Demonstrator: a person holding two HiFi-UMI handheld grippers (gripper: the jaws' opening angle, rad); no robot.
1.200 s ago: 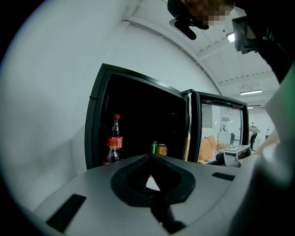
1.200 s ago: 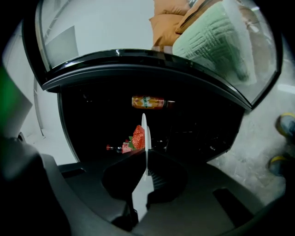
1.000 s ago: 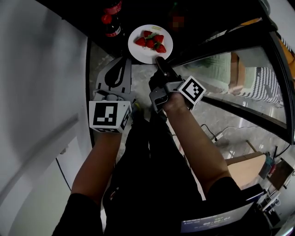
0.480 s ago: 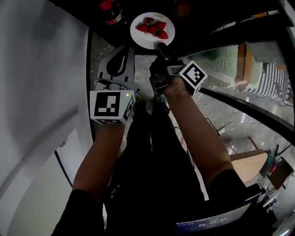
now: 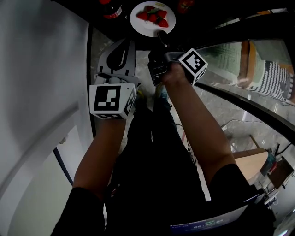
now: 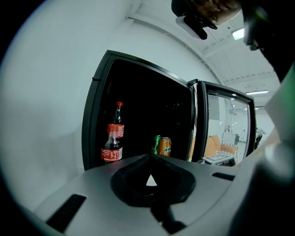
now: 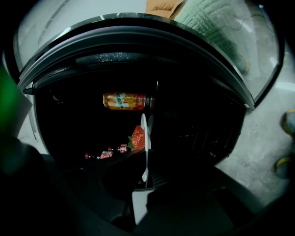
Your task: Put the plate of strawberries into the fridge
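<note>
A white plate point(image 5: 152, 25) with several red strawberries point(image 5: 153, 16) on it is held level at the dark opening of the fridge point(image 5: 207, 14). My right gripper point(image 5: 160, 35) is shut on the plate's near rim. In the right gripper view the plate point(image 7: 145, 138) shows edge-on between the jaws, with one strawberry point(image 7: 138, 137) beside it and the right gripper point(image 7: 145, 173) below. My left gripper point(image 5: 122, 48) hangs to the left of the plate, shut and holding nothing. In the left gripper view the left gripper point(image 6: 150, 159) points at the open fridge point(image 6: 138, 106).
Two cola bottles point(image 6: 113, 143) and two cans point(image 6: 162, 145) stand inside the fridge. An orange can point(image 7: 127, 101) lies beyond the plate. The glass fridge door point(image 5: 230, 50) stands open on the right. A white wall point(image 5: 41, 69) runs along the left. The person's legs and shoes are below.
Both grippers have moved forward toward the fridge. The plate of strawberries, still in the right gripper, has gone further into the dark opening.
</note>
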